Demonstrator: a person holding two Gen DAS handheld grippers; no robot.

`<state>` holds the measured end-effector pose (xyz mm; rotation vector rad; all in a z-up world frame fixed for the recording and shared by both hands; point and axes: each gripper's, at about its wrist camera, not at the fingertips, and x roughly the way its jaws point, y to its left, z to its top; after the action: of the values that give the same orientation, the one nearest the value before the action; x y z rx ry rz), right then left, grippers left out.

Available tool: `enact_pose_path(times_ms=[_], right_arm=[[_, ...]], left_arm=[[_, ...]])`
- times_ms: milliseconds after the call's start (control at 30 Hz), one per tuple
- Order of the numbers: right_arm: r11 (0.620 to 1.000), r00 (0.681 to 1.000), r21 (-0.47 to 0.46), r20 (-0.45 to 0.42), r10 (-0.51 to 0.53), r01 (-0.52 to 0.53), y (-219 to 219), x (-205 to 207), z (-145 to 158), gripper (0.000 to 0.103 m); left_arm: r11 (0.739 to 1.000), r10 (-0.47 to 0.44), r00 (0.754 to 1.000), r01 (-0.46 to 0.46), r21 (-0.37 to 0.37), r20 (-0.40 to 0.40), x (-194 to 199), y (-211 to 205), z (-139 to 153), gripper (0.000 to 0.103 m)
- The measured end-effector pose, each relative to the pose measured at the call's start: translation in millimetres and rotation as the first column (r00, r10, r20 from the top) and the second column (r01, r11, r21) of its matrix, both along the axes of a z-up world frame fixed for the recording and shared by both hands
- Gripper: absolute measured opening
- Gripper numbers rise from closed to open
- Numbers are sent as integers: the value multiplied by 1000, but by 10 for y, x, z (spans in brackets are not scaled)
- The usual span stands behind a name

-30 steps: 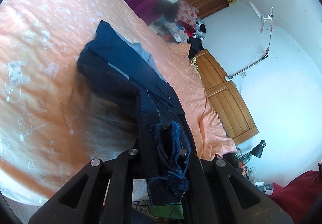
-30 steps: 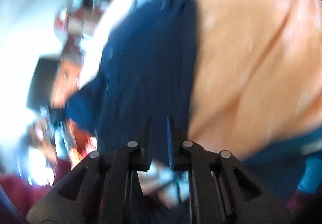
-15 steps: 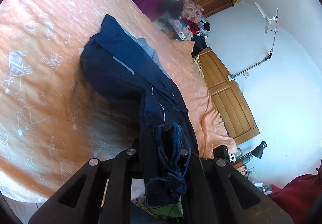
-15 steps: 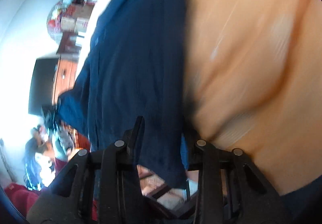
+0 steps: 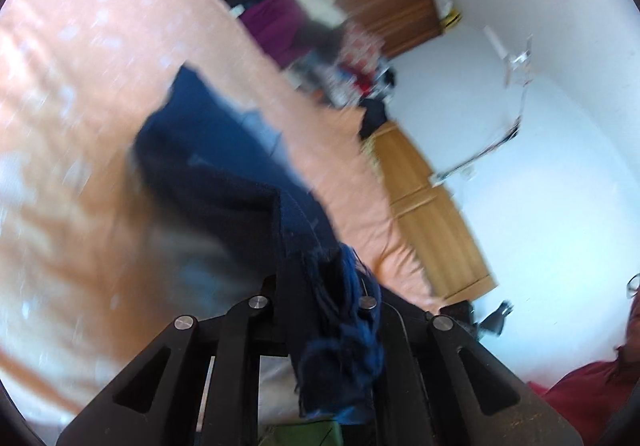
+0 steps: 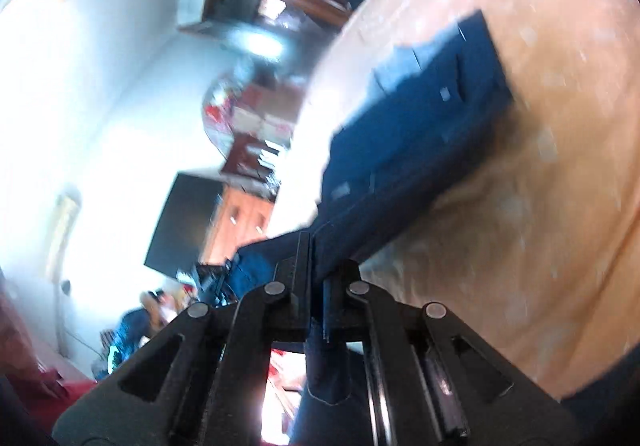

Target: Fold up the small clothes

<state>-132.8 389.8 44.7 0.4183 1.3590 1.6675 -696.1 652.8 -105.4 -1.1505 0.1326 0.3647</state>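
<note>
The jeans [image 5: 224, 173] are pinched by both grippers [image 5: 324, 286] [image 6: 316, 258], mid-fold; the held ends must next be laid down evenly.

dark blue garment [image 5: 224, 165], part-lifted off bed

L gripper [image 5: 320, 282]: both black fingers pinched tight on a dark blue garment [image 5: 224, 165], frayed hem bunched between them and hanging down over the linkage. Held low, pointing out across the cloth, view motion-blurred. R gripper [image 6: 318, 266]: fingers [image 6: 300, 258] closed almost together w/ a thin fold of the same garment clamped between, cloth running up and away from the tips, taut. Camera rolled sideways, so wrist is tilted.
</note>
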Motion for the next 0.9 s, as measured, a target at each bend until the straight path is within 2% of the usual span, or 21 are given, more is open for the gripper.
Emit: enact_pose_path(times_ms=[100, 233, 367, 467, 533, 567, 600, 633, 667, 733, 767, 800, 833, 900], right_arm=[[999, 999, 15, -40, -36, 36, 185, 190, 50, 3], [997, 996, 10, -57, -70, 71, 711, 432, 51, 4], [996, 991, -44, -102, -86, 82, 1409, 698, -126, 5], [990, 993, -103, -56, -104, 98, 1890, 954, -300, 7], [983, 993, -153, -44, -110, 102, 2173, 1143, -563, 15], [977, 992, -182, -46, -121, 110, 2271, 1232, -694, 17], [967, 990, -218, -20, -137, 130, 2361, 1326, -826, 24], [953, 987, -259, 32, -158, 161, 2427, 1421, -948, 33], [934, 981, -300, 67, -180, 192, 2481, 1528, -1096, 38], [911, 977, -355, 91, -192, 212, 2523, 1630, -1280, 46], [913, 979, -353, 102, -178, 202, 2522, 1619, -1302, 48], [919, 978, -341, 131, -161, 197, 2528, 1593, -1288, 50], [928, 970, -320, 204, -131, 193, 2547, 1529, -1206, 51], [943, 954, -283, 284, -93, 176, 2606, 1433, -1079, 54]], left_arm=[[999, 16, 1000, -16, 32, 11, 87, 272, 183, 9], [999, 26, 1000, -27, 47, 8, 321, 741, 301, 12], [999, 27, 999, -27, 33, -18, 670, 1295, 233, 12], [1000, 19, 998, -19, 6, -67, 952, 1723, 60, 14], [1000, 6, 995, -9, -30, -101, 1155, 2010, -135, 19], [999, 4, 990, -11, -51, -140, 1264, 2171, -275, 27], [997, 7, 984, -20, -70, -180, 1347, 2287, -412, 42], [995, 3, 973, -25, -94, -229, 1445, 2428, -585, 52], [993, -1, 955, -34, -115, -296, 1538, 2557, -767, 66], [991, -5, 904, -52, -122, -428, 1674, 2745, -1072, 67], [992, 0, 890, -56, -110, -455, 1704, 2787, -1123, 66], [993, 6, 886, -59, -100, -465, 1721, 2818, -1138, 67], [995, 15, 887, -60, -83, -461, 1722, 2831, -1107, 67], [998, 31, 893, -50, -29, -450, 1715, 2801, -979, 75]])
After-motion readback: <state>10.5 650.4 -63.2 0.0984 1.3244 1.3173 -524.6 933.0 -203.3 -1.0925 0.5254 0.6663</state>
